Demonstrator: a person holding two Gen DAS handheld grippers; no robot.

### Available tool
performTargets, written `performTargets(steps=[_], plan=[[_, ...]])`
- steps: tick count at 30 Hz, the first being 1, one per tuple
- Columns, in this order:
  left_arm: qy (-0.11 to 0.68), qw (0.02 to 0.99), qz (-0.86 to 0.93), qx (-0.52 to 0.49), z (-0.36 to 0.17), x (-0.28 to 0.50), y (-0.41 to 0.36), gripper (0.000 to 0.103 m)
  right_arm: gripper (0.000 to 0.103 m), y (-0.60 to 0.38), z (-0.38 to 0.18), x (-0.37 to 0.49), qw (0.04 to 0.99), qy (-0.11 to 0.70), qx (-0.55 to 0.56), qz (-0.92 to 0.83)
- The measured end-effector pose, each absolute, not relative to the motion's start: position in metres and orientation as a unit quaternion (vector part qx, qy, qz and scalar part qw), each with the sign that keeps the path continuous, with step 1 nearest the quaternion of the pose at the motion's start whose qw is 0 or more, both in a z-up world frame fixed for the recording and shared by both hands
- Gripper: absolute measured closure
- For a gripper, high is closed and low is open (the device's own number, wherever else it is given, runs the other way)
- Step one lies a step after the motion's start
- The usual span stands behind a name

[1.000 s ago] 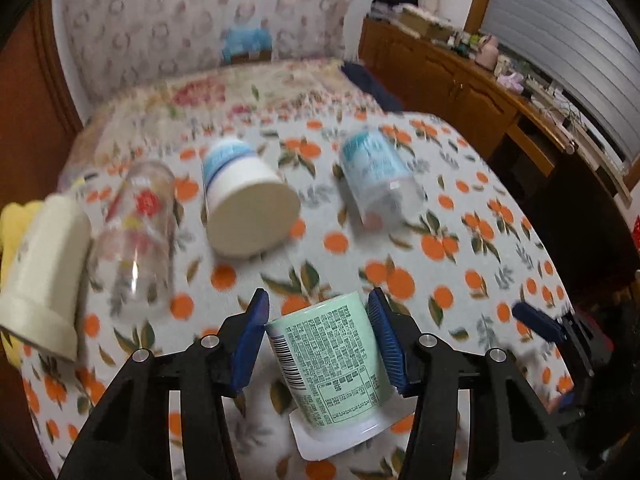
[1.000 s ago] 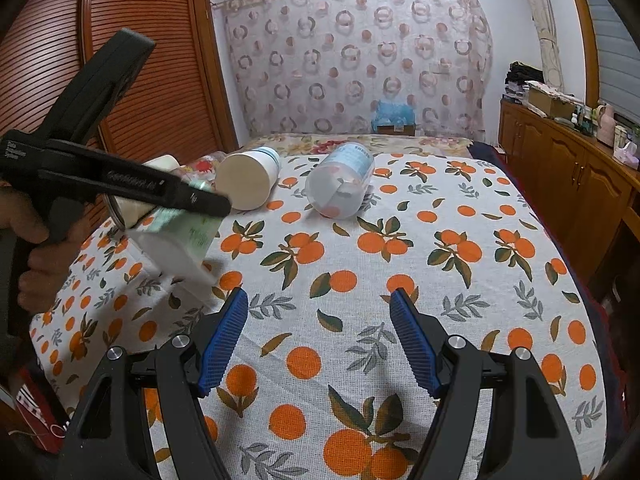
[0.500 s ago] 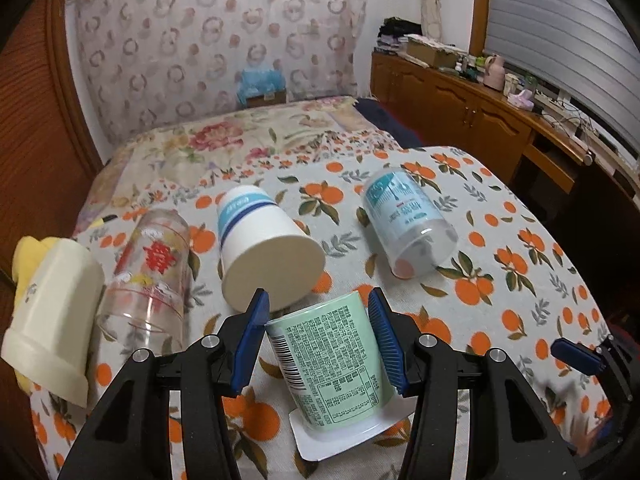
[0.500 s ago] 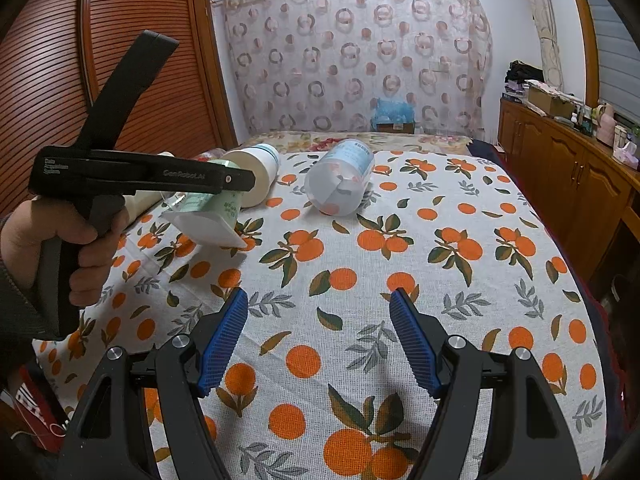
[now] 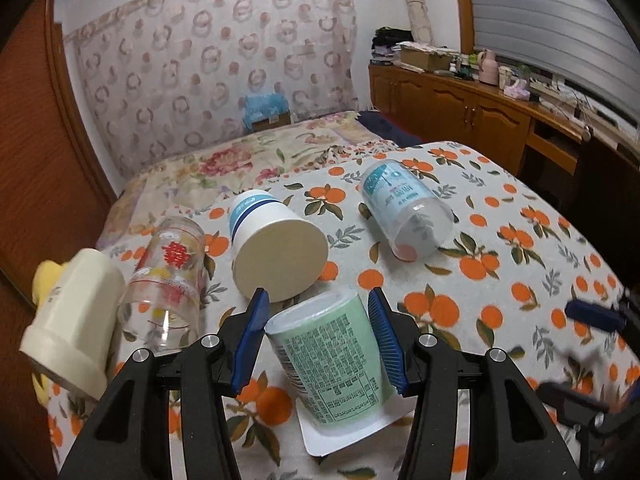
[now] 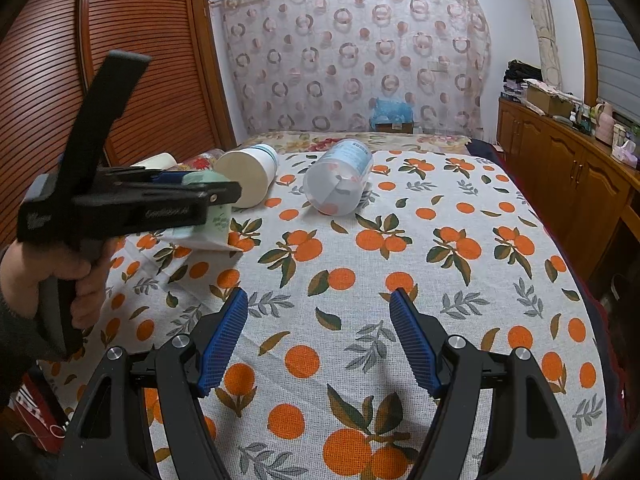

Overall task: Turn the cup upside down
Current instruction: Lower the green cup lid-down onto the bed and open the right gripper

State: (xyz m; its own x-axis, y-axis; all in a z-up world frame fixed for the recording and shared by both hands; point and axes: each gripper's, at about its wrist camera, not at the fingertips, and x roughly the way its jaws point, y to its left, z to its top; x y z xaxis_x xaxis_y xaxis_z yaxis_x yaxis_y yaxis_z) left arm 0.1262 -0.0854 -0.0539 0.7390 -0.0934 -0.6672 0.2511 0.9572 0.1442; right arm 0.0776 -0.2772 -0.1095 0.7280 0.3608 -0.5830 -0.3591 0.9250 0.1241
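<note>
My left tongs [image 5: 318, 334] are pinching the pale green plastic cup with a printed label [image 5: 334, 364], one blue pad [image 5: 246, 344] on each side of its body. The cup is turned bottom-up and tilted, its closed base pointing away from the camera and its wide white flange toward me at the bottom. From the right wrist view I see the same cup [image 6: 210, 204] held just above the orange-patterned cloth on the bed [image 6: 400, 280], with a corner of the flange close to the fabric; I cannot tell whether it touches.

My right tongs [image 6: 316, 338] are spread wide, hovering over bare cloth near the front, well apart from the cup, with nothing between them.

Beyond the green cup four other containers lie on their sides on the cloth. A white paper cup with blue bands [image 5: 272, 248] lies just behind the left tongs, its mouth facing me. To its right is a frosted clear plastic cup with teal print [image 5: 404, 212]. To its left is a clear glass tumbler with red characters [image 5: 166, 276], and beside that a cream-coloured plastic cup [image 5: 74, 318] at the cloth's left edge.
</note>
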Motion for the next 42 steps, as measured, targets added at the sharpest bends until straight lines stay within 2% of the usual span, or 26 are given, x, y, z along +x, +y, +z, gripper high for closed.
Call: performTargets(steps=[10,23,24,26,30,35,40,42], plan=[[0.338,0.925,-0.096,0.140,-0.050,0.089,-0.089,0.056,0.027,-0.279,-0.111,0.078,0.930,0.315,0.004,0.192],[0.349,0.925,-0.114,0.102,-0.052,0.072,-0.086,0.057,0.027,-0.279,-0.114,0.077,0.929,0.317,0.006,0.190],[0.349,0.925,-0.116,0.097,-0.052,0.071,-0.086,0.056,0.027,-0.280,-0.114,0.077,0.929,0.318,0.007,0.189],[0.348,0.926,-0.117,0.090,-0.051,0.068,-0.084,0.045,0.027,-0.279,-0.115,0.077,0.929,0.319,0.009,0.189],[0.342,0.930,-0.115,0.076,-0.047,0.063,-0.079,0.040,0.027,-0.278,-0.113,0.080,0.930,0.319,0.016,0.183],[0.335,0.935,-0.100,0.057,-0.043,0.056,-0.067,0.019,0.027,-0.280,-0.110,0.078,0.932,0.314,0.019,0.177],[0.330,0.939,-0.082,0.042,-0.039,0.047,-0.056,0.008,0.027,-0.277,-0.102,0.077,0.932,0.315,0.021,0.179],[0.330,0.940,-0.072,0.040,-0.036,0.042,-0.053,0.008,0.027,-0.272,-0.096,0.074,0.933,0.311,0.017,0.180]])
